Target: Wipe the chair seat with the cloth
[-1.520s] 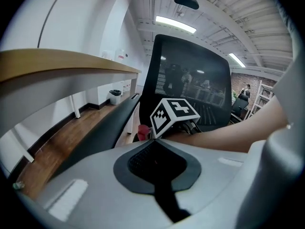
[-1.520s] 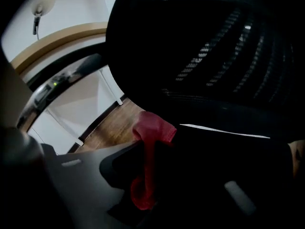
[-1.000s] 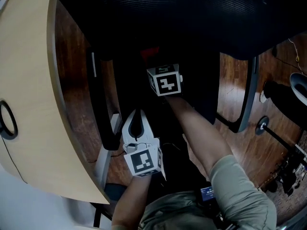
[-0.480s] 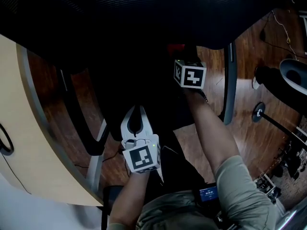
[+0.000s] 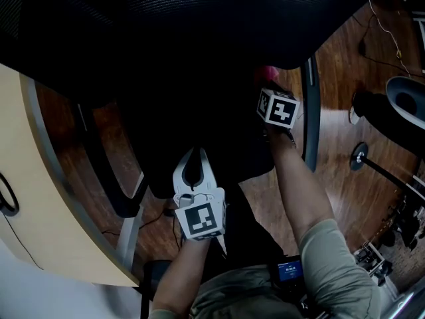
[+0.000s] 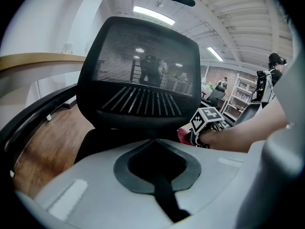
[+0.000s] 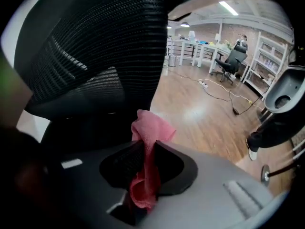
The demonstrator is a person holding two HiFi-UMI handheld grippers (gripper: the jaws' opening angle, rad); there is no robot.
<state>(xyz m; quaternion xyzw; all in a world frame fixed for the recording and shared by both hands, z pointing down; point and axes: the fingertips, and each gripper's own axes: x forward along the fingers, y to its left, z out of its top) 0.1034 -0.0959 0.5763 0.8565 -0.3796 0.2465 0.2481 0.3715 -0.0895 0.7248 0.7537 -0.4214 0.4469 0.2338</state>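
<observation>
Overhead, the right gripper [image 5: 267, 80] reaches to the far right side of the black chair seat [image 5: 192, 121], close to the backrest [image 5: 199, 12] and just inside the right armrest [image 5: 311, 105]. Its jaws are clenched on a pink cloth [image 7: 147, 128], pinched in a bunched fold with a tuft poking past the jaw tips and the rest hanging below. The left gripper [image 5: 194, 153] hovers at the seat's front edge, its jaws closed together with nothing between them. To wipe well from here, the loose tuft probably needs pressing flat on the seat, so fabric rather than hard jaw tips does the rubbing. Long overlapping strokes from back to front would likely cover the surface. The hold looks narrow, so heavy dragging could tug the cloth free. Whether the cloth touches the seat right now cannot be told.
</observation>
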